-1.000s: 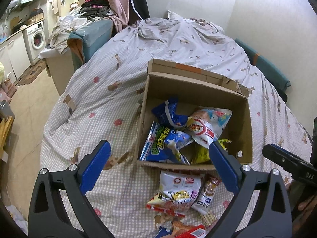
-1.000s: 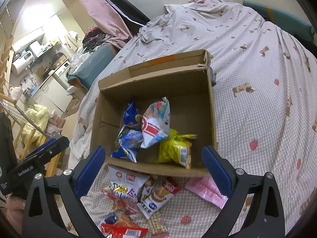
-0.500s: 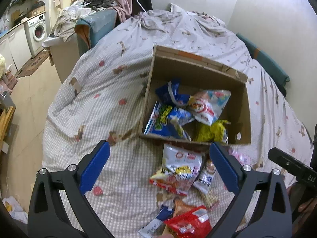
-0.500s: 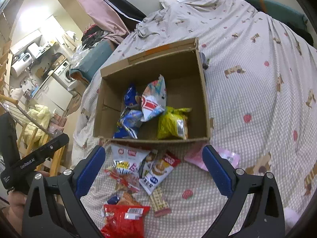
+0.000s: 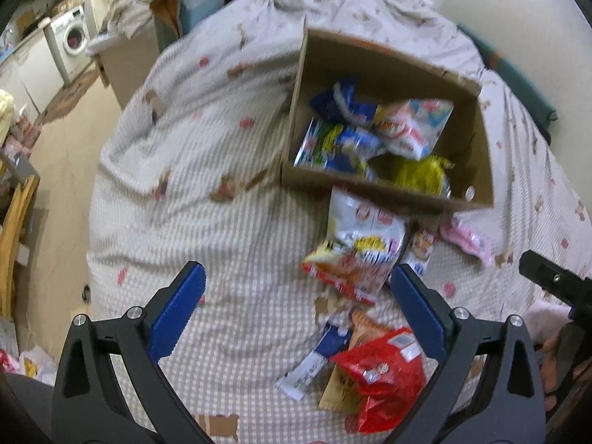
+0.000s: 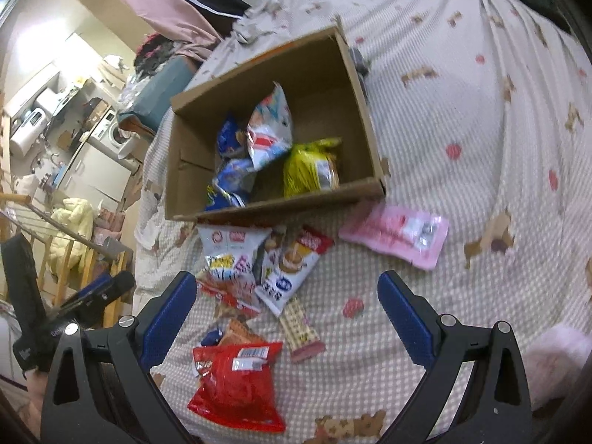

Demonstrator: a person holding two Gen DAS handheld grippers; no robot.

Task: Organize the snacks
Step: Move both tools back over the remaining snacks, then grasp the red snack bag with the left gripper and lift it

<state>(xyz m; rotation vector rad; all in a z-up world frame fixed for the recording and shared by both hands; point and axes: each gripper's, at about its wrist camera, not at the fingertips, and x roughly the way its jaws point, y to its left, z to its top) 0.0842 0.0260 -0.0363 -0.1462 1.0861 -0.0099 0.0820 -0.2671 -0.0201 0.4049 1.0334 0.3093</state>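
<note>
A cardboard box (image 5: 292,125) (image 6: 370,137) lies open on the bed and holds several snack bags, among them a yellow one (image 6: 310,170) and blue ones (image 5: 333,144). More snacks lie loose in front of it: a white and red bag (image 5: 359,251), a red bag (image 6: 236,384) (image 5: 384,377), a pink pack (image 6: 396,236), a coffee-print pack (image 6: 292,270) and a wafer bar (image 6: 301,329). My left gripper (image 5: 301,310) is open and empty above the bed, near the loose snacks. My right gripper (image 6: 288,314) is open and empty above the loose pile.
The bed has a checked cover with bear prints (image 6: 481,118). Its left edge drops to the floor (image 5: 63,170), where a washing machine (image 5: 72,37) and a wooden rack (image 6: 55,259) stand. A teal cushion (image 5: 532,92) lies at the far right.
Both grippers have pulled back from the box and toward me, so more loose snacks, such as the red bag, have come into view. Both stay open and empty.
</note>
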